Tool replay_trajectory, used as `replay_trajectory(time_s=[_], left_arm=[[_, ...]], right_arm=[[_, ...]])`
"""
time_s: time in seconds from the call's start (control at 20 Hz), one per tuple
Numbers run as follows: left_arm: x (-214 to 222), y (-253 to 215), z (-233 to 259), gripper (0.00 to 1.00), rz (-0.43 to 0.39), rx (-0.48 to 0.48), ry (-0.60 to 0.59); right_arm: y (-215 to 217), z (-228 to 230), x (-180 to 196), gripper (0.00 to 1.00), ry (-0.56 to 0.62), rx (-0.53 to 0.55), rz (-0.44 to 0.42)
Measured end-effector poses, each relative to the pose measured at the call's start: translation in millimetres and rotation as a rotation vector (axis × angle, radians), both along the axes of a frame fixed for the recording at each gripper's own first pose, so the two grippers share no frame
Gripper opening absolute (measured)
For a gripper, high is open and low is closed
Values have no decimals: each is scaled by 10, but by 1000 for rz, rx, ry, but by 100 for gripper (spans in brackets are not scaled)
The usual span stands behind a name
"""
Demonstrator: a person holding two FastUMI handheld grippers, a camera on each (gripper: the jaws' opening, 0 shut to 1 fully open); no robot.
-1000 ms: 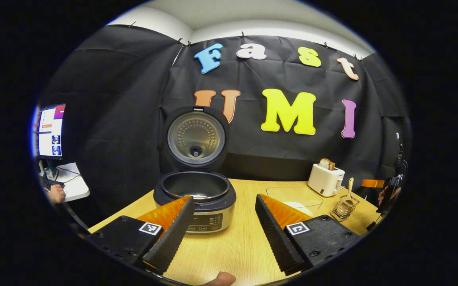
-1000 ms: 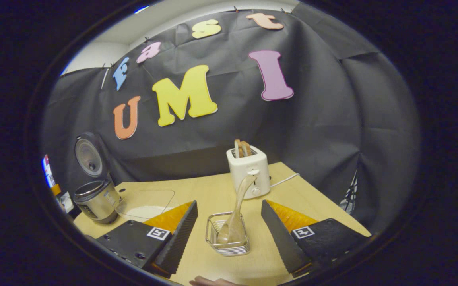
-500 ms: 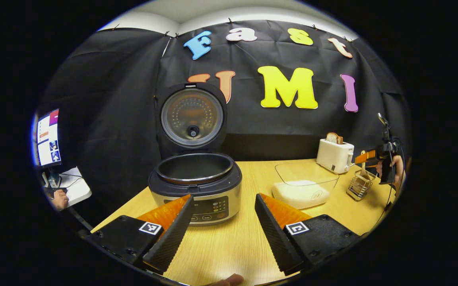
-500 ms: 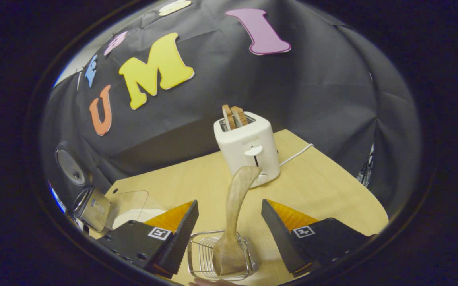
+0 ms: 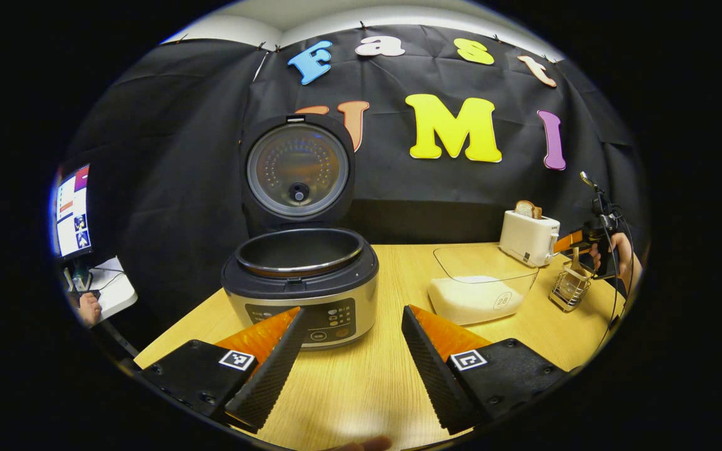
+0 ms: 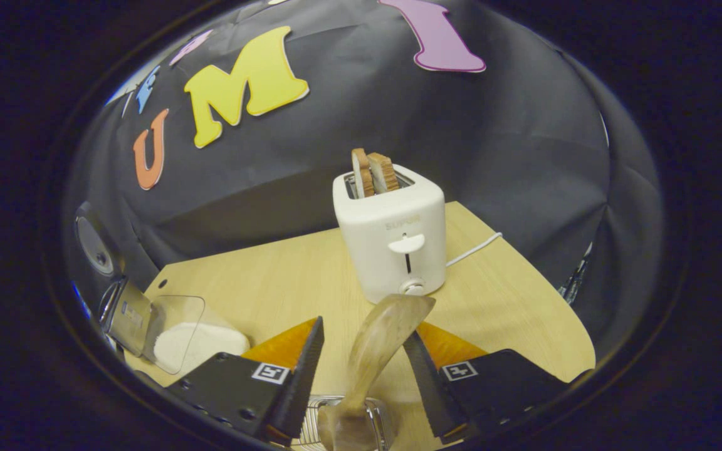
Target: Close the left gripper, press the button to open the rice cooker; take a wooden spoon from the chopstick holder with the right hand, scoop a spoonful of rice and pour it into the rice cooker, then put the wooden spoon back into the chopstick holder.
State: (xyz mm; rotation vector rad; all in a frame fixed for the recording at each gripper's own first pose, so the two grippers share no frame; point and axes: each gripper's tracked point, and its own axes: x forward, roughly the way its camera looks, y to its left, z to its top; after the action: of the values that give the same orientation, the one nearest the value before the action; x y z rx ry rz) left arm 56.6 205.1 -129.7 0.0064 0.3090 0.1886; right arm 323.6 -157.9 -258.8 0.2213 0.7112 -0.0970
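Wood tabletop (image 6: 261,275): I'm closing right gripper (image 6: 361,376) around wooden spoon (image 6: 376,341), not clamped yet; handle may slip. Left gripper (image 5: 351,357) idling, jaws apart.

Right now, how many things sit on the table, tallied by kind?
Appliances: 2, rice cooker and toaster
Containers: 2, clear rice bowl and wire chopstick holder
Utensils: 1, wooden spoon
Total: 5
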Motion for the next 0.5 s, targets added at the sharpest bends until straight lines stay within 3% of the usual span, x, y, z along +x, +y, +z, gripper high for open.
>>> replay_trajectory(time_s=[0.1,0.15,0.2,0.5], left_arm=[[-14,30,-29,97,7,-5,11],[-29,57,-31,97,11,-2,11],[-34,76,-15,98,13,1,7],[-157,59,32,97,12,0,-13]], right_arm=[[1,11,-24,53,15,-16,5],[-32,-3,-34,50,24,-44,3],[-51,31,-74,29,36,-63,-12],[101,267,-285,19,40,-103,37]])
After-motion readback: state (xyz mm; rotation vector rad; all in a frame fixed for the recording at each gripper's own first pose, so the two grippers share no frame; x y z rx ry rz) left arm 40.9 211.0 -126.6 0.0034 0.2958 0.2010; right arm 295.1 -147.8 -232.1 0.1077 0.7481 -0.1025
